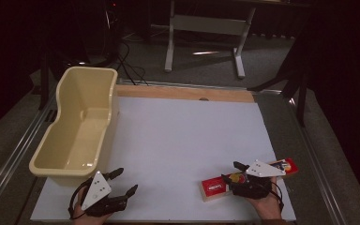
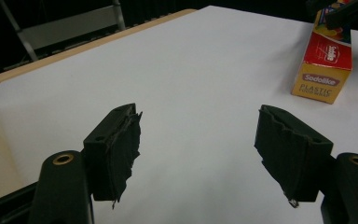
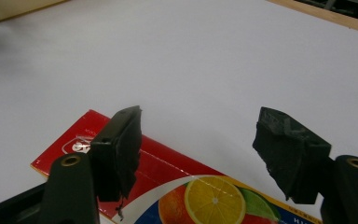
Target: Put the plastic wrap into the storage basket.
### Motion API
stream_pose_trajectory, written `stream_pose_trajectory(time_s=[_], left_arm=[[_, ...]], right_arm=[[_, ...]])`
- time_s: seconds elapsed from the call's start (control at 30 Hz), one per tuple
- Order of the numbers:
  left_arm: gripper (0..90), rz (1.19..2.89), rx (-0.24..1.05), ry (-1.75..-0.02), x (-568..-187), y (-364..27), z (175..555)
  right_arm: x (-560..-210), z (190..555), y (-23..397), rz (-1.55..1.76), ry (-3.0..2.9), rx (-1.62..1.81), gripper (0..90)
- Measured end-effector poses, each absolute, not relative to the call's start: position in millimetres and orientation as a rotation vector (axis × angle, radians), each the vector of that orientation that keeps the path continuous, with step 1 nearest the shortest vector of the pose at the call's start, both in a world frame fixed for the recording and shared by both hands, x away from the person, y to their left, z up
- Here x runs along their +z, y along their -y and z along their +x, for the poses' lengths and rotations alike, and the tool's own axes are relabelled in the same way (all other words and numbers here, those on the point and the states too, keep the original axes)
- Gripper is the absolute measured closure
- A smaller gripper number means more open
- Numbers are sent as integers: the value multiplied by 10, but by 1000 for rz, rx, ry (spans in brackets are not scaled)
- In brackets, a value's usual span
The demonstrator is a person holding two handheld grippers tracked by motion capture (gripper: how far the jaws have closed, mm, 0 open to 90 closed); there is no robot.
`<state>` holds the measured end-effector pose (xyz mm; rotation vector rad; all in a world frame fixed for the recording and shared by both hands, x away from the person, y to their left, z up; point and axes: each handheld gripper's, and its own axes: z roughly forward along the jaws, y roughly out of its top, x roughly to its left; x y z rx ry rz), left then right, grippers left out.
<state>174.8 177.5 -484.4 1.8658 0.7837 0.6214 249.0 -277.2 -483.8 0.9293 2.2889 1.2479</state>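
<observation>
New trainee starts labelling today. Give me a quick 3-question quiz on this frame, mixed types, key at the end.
1. True or false: the right gripper is clamped shut on the plastic wrap box.
2. Where does the cream tub stand? A) the table's left edge B) its right edge C) on the box
3. Fill in: the left gripper hovers above the white table with its jaws ____.

Key
1. False: in the right gripper view its jaws stand apart above the box.
2. A
3. open
</observation>
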Motion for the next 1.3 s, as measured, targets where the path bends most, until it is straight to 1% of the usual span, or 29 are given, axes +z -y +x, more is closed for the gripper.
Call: stream_pose_trajectory(time_s=[0.13,0.2,0.3,0.4,0.47,0.6,0.63,0.9,1.3], left_arm=[[302,1846,629,-794,-4838,-1789,1749],[290,1841,636,-789,-4836,-1784,1748],[283,1851,644,-788,-4844,-1774,1752],[287,1849,648,-791,-4849,-1775,1753],[287,1848,650,-792,-4851,-1772,1753],[287,1853,654,-792,-4854,-1769,1756],[287,1854,655,-793,-4854,-1767,1756],[287,1850,656,-793,-4853,-1765,1755],[288,1858,652,-801,-4864,-1757,1771]], right_arm=[[-4840,2488,2783,935,-2293,1238,337],[-4832,2485,2798,928,-2311,1252,404],[-4815,2491,2807,931,-2319,1258,452],[-4804,2496,2793,897,-2349,1254,589],[-4801,2485,2786,865,-2376,1262,701],[-4796,2458,2800,823,-2409,1252,868],[-4801,2452,2813,815,-2422,1250,897],[-4844,2374,2884,788,-2501,1268,900],[-4866,2196,2898,713,-2620,1200,900]])
